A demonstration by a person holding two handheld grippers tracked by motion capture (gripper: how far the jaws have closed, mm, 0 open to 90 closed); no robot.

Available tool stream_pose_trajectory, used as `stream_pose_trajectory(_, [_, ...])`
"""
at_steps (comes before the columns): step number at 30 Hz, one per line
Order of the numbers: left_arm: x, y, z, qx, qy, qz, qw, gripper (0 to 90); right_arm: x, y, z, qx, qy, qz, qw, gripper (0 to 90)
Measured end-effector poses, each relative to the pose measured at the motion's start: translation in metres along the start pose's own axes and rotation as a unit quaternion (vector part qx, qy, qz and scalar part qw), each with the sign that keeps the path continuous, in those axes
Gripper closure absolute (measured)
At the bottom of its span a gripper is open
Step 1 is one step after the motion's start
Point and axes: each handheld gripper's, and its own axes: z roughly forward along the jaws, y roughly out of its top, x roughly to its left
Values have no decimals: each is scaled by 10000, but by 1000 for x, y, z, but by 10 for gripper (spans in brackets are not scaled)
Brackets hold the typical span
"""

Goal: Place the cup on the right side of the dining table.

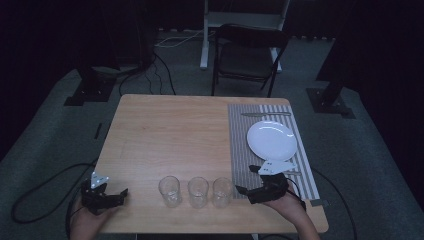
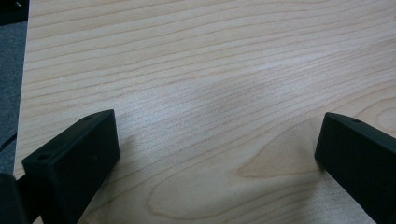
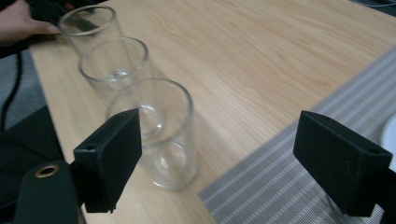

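Evidently the work in hand is a reach for the nearest of three clear, straight-sided drinking glasses lined up along the near edge of the pale wooden table. Seen from above, the right gripper rests at about five o'clock on the tabletop, jaws spread wide and holding nothing, pointing toward nine o'clock at the right-hand glass, which stands just beside the grey striped placemat. In the right gripper view that glass sits just ahead of the gripper's left jaw rather than between the two, with the middle glass and the far glass in a row behind it.

The left gripper lies at seven o'clock, also spread and empty, over bare wood.

A round white plate lies on the placemat at two o'clock, with a knife beyond it.

I judge this the approach, before any grasp. The next move would call for sliding the right gripper sideways so the glass falls between the jaws, then closing gently on its wall without knocking its neighbour.
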Motion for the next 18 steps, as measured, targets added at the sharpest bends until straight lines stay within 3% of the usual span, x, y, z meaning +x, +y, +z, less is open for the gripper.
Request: stream_pose_trajectory(18, [0,0,0,0,0,-1,10000,2,27,27,38,194,522,-386,9977,150])
